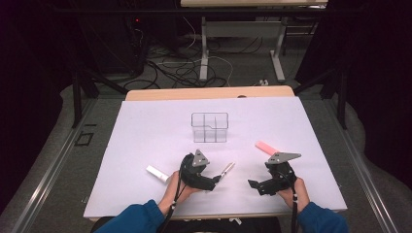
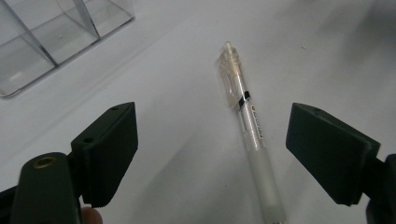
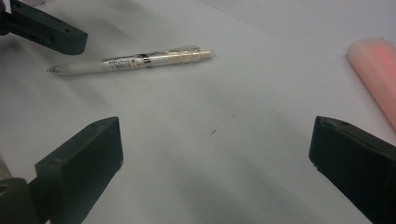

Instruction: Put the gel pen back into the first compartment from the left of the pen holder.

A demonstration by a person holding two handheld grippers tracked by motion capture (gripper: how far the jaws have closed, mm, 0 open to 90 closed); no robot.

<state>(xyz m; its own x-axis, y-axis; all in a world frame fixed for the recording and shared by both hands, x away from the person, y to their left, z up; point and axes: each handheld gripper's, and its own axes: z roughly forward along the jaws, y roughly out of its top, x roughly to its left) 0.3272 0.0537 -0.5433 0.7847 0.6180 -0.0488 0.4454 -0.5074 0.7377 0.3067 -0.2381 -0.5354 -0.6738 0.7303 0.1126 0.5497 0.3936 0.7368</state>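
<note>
A clear plastic pen (image 1: 227, 170) lies flat on the white sheet between my two grippers. My left gripper (image 1: 215, 178) is open right at the pen's near end. In the left gripper view the pen (image 2: 246, 122) lies between the spread jaws of that gripper (image 2: 219, 147), nearer the right jaw, and touches neither. My right gripper (image 1: 253, 185) is open and points left toward the pen, with nothing between its jaws (image 3: 215, 158). In the right gripper view the pen (image 3: 135, 61) lies farther off, beside a jaw of the left gripper (image 3: 46, 30).
A clear divided container (image 1: 209, 127) stands empty at the middle of the sheet, and also shows as the container (image 2: 51, 32) ahead of the left gripper. A pink marker (image 1: 266, 147) lies by the right gripper. A white stick-like object (image 1: 156, 173) lies left of the left hand.
</note>
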